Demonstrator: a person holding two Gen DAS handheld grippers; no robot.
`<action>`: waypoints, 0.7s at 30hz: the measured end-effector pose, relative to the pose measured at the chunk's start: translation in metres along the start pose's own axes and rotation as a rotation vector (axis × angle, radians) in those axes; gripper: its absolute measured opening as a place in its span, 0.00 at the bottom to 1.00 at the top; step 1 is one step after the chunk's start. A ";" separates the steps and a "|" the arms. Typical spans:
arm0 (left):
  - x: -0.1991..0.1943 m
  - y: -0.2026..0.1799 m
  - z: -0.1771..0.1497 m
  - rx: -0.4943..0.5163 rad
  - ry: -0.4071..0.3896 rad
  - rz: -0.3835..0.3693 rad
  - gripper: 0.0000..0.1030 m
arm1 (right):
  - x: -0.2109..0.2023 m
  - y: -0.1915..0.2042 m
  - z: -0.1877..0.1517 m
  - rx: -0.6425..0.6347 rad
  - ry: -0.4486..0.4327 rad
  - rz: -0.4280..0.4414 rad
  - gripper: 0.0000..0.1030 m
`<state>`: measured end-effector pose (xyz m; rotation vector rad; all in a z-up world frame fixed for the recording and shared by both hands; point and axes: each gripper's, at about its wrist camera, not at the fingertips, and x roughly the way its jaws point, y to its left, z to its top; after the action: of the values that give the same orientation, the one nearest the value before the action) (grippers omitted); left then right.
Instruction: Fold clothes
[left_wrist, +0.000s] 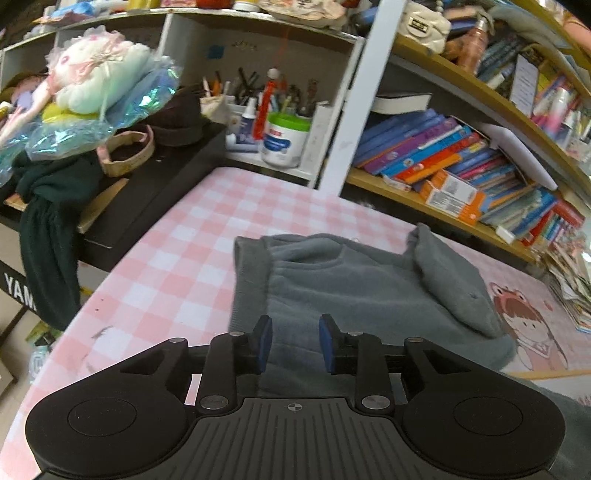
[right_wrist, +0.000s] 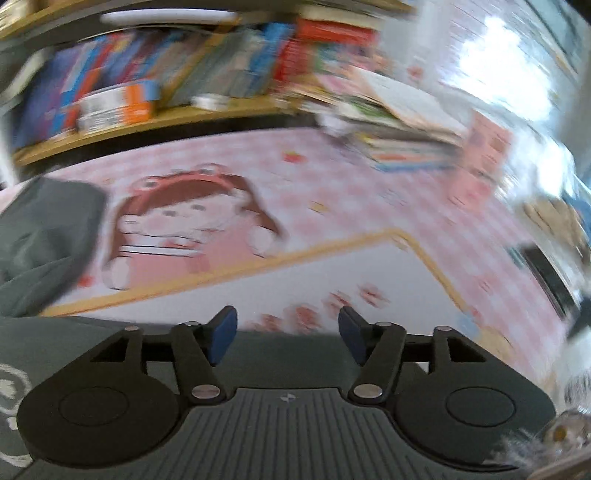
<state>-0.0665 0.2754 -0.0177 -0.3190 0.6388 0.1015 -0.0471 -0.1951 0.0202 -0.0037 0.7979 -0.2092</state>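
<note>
A grey fleece garment (left_wrist: 354, 284) lies partly folded on the pink checked tablecloth (left_wrist: 177, 254), with a sleeve laid over its right side. My left gripper (left_wrist: 295, 341) hovers over its near edge, jaws open, nothing between the blue pads (left_wrist: 264, 343). In the blurred right wrist view the same garment (right_wrist: 44, 236) lies at the left and runs under my right gripper (right_wrist: 288, 336), which is open and empty above the cloth's near edge. A cartoon girl print (right_wrist: 192, 225) lies ahead of it.
A black keyboard (left_wrist: 122, 206) with a dark green cloth (left_wrist: 48, 236), a basket and a plush toy borders the table's left. Bookshelves (left_wrist: 461, 170) full of books run along the back and right. A stack of books (right_wrist: 399, 144) lies at the table's far right.
</note>
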 end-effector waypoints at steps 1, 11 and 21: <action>-0.001 -0.002 -0.002 -0.003 0.002 0.006 0.33 | 0.003 0.009 0.005 -0.024 -0.004 0.027 0.61; -0.018 -0.025 -0.004 -0.099 -0.033 0.124 0.36 | 0.054 0.054 0.073 -0.164 -0.015 0.291 0.69; -0.021 -0.059 -0.013 -0.166 0.029 0.191 0.47 | 0.140 0.083 0.130 -0.143 0.069 0.464 0.68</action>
<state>-0.0798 0.2153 0.0006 -0.4193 0.6898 0.3347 0.1555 -0.1501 0.0046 0.0534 0.8591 0.2881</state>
